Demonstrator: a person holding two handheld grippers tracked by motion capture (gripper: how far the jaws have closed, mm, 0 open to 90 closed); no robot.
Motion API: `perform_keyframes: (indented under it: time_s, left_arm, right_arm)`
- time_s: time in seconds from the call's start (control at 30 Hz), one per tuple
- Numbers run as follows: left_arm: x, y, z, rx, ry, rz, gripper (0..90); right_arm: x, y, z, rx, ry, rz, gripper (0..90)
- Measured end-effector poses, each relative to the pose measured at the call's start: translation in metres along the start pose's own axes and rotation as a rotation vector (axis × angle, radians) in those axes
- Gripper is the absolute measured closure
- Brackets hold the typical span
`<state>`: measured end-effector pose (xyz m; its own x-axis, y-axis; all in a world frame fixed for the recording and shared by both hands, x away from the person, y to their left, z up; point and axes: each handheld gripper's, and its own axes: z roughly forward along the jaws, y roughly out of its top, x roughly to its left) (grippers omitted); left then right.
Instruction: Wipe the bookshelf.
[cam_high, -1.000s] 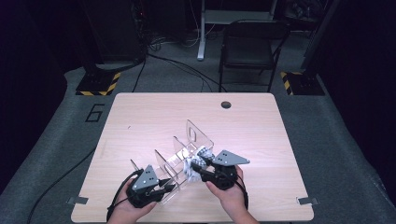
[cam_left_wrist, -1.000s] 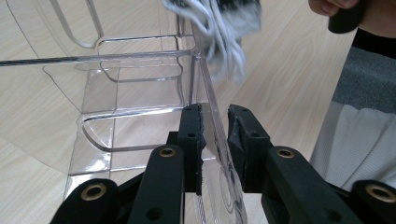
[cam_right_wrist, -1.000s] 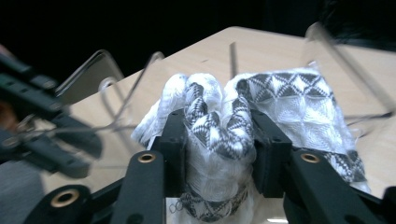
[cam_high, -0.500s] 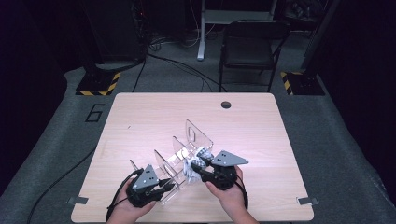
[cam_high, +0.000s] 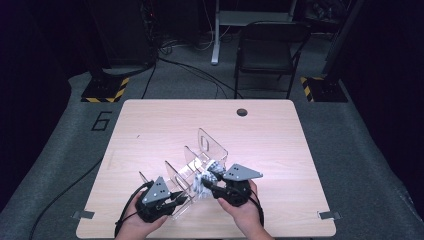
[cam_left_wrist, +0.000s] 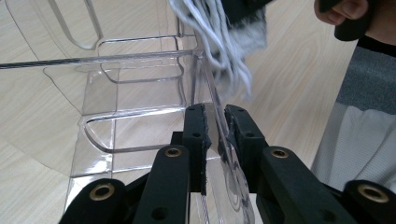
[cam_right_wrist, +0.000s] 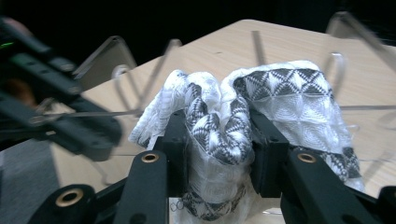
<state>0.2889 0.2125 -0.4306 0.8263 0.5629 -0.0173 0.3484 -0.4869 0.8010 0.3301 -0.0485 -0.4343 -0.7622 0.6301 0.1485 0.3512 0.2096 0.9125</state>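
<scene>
A clear acrylic divider rack stands on the wooden table. My left gripper is at the rack's near end. In the left gripper view, the left gripper has just been closing, and its pads clamp a thin clear wall of the rack. My right gripper holds a black-and-white patterned cloth at the rack's right side. In the right gripper view, the right gripper is shut on the bunched cloth, which spills over both jaws. The cloth's white fringe hangs over the rack.
A round cable hole lies near the table's far edge. On the floor behind the table are a black chair and yellow-and-black striped bases. A person's hand and grey sleeve are to the right of the rack.
The right gripper has edged slightly toward the rack with the cloth. The left gripper has stayed at the rack's near end.
</scene>
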Motion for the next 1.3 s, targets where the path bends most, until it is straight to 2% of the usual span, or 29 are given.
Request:
perform_keyframes:
  time_s: [0.07, 0.13, 0.23, 0.3, 0.37, 0.43, 0.53, 0.6, 0.67, 0.7, 0.83, 0.9, 0.93, 1.07, 1.13, 1.2, 1.27, 1.3]
  left_arm:
    - [0.0, 0.0, 0.0, -0.002, -0.002, 0.0, 78.9]
    - [0.0, 0.0, 0.0, 0.002, -0.002, -0.003, 78.9]
    - [0.0, 0.0, 0.0, -0.003, -0.004, -0.004, 78.9]
    - [0.0, 0.0, 0.0, -0.005, -0.007, -0.005, 78.9]
    - [0.0, 0.0, 0.0, -0.005, -0.002, -0.003, 78.9]
    - [0.0, 0.0, 0.0, -0.005, -0.002, -0.002, 78.8]
    - [0.0, 0.0, 0.0, 0.0, 0.001, 0.0, 78.8]
    - [0.0, 0.0, 0.0, 0.0, 0.0, 0.0, 78.7]
    - [0.0, 0.0, 0.0, -0.004, -0.001, -0.002, 78.7]
    - [0.0, 0.0, 0.0, -0.001, -0.001, -0.004, 78.8]
    - [0.0, 0.0, 0.0, -0.005, -0.001, -0.006, 78.8]
    - [0.0, 0.0, 0.0, -0.001, -0.002, -0.006, 78.7]
    - [0.0, 0.0, 0.001, -0.004, 0.001, -0.003, 78.7]
    - [-0.001, 0.001, 0.001, -0.007, 0.007, 0.007, 78.5]
    - [-0.001, 0.001, 0.002, -0.008, 0.007, 0.007, 78.4]
    - [0.0, 0.001, 0.002, -0.009, 0.004, 0.006, 78.4]
    - [0.0, 0.001, 0.002, -0.01, 0.0, -0.002, 78.0]
    - [0.0, 0.001, 0.001, -0.011, -0.001, -0.004, 78.0]
  right_arm:
    - [-0.004, 0.0, -0.001, -0.002, -0.002, 0.04, 63.5]
    - [0.0, -0.002, 0.0, -0.004, -0.006, 0.036, 63.5]
    - [0.012, -0.004, 0.002, 0.004, 0.047, 0.019, 63.4]
    - [0.02, -0.004, 0.004, 0.014, 0.067, -0.024, 63.4]
    - [0.021, -0.005, 0.004, 0.014, 0.056, -0.074, 63.7]
    - [0.017, -0.004, 0.004, 0.017, 0.065, -0.052, 64.0]
    - [0.006, -0.005, 0.003, 0.007, 0.023, -0.014, 63.7]
    - [-0.001, -0.007, 0.002, 0.007, 0.016, 0.028, 63.6]
    - [-0.001, -0.008, 0.002, 0.008, 0.018, 0.052, 63.5]
    - [0.001, -0.008, 0.003, 0.013, 0.016, 0.047, 63.5]
    - [0.014, -0.009, 0.006, 0.034, 0.063, 0.005, 63.2]
    - [0.016, -0.009, 0.006, 0.033, 0.064, -0.009, 63.4]
    - [0.013, -0.01, 0.006, 0.032, 0.074, -0.006, 63.4]
    - [0.002, -0.011, 0.005, 0.032, 0.025, 0.041, 62.7]
    - [0.0, -0.011, 0.004, 0.038, 0.028, 0.072, 62.7]
    - [0.006, -0.011, 0.005, 0.045, 0.047, 0.059, 62.6]
    - [0.013, -0.011, 0.008, 0.053, 0.067, 0.02, 62.1]
    - [0.016, -0.01, 0.008, 0.06, 0.06, 0.005, 61.9]
